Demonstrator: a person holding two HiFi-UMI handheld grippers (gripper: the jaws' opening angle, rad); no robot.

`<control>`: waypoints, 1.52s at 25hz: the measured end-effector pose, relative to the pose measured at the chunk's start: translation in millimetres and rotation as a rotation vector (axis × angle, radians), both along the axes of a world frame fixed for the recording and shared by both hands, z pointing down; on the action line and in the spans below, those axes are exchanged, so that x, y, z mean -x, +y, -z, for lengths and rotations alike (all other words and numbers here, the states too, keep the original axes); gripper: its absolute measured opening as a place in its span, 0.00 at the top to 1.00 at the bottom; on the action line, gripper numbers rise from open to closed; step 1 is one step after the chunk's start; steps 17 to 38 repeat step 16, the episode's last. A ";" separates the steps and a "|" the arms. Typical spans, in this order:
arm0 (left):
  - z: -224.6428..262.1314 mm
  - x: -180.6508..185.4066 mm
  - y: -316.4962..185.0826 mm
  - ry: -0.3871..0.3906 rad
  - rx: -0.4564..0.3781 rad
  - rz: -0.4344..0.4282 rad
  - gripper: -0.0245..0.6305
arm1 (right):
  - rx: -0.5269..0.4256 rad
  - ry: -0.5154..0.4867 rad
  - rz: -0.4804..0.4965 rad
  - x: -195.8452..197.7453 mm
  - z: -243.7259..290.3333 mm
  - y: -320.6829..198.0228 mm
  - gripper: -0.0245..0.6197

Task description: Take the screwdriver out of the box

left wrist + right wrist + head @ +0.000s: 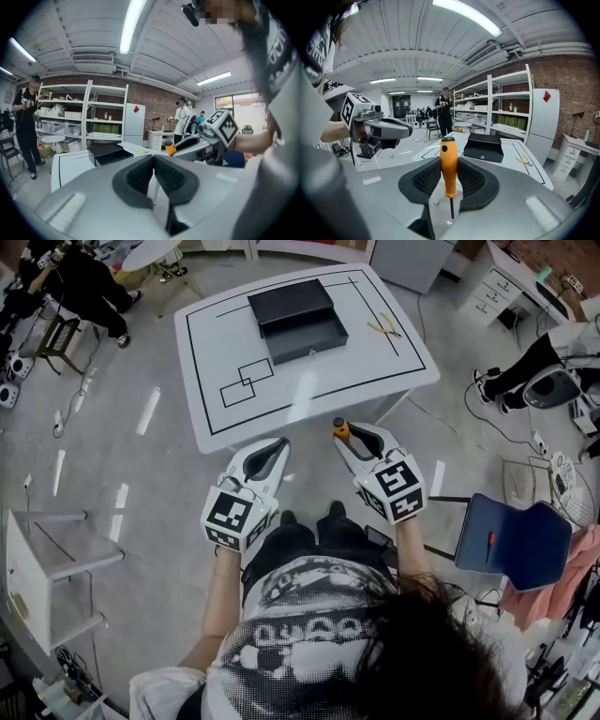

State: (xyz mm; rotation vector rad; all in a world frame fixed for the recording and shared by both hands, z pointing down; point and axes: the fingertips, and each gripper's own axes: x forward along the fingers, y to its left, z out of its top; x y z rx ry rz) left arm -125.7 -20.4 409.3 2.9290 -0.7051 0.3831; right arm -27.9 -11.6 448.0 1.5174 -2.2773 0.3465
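Step, as we read it: the tool is out & we're in the carry. Starting left, the left gripper [277, 446] hangs off the desk's [211, 352] near edge, over the floor. Its jaws are closed pad to pad w/ nothing btwn them, so it's spare for now. Just right of it, the right gripper [449, 174] is clamped on the screwdriver [449, 164]. The orange handle stands upright btwn the pads, butt end poking above them, thin shaft pointing down toward the gripper body. This gripper is also short of the near edge, so the screwdriver is well apart from the box [292, 307].

Next move, prob.: bring the right gripper fwd over the desk & set the tool on a bare patch. That could be the taped squares [246, 382] toward the near-left corner, tho the task names no spot. It calls for lowering till the handle lies flat before easing the jaws, since a round handle can roll.

Containers: just the one black box, at the far-centre of the desk, its drawer [309, 339] pulled out toward the near edge. The inside reads dark & bare w/ no tool visible, but the corners are too dim to be sure. Yellow pliers [384, 329] lie loose near the desk's right edge, outside the box.
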 end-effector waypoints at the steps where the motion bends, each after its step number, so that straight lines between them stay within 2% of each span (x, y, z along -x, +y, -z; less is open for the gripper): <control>1: 0.5 2.1 0.5 0.001 0.000 -0.004 0.96 | 0.000 0.003 -0.002 2.2 0.5 0.8 0.78; 16: 3.4 18.7 -6.9 0.022 -0.006 -0.051 0.96 | 0.012 0.024 -0.040 23.4 3.5 -2.1 0.78; 38: 3.4 18.7 -6.9 0.022 -0.006 -0.051 0.96 | 0.012 0.024 -0.040 23.4 3.5 -2.1 0.78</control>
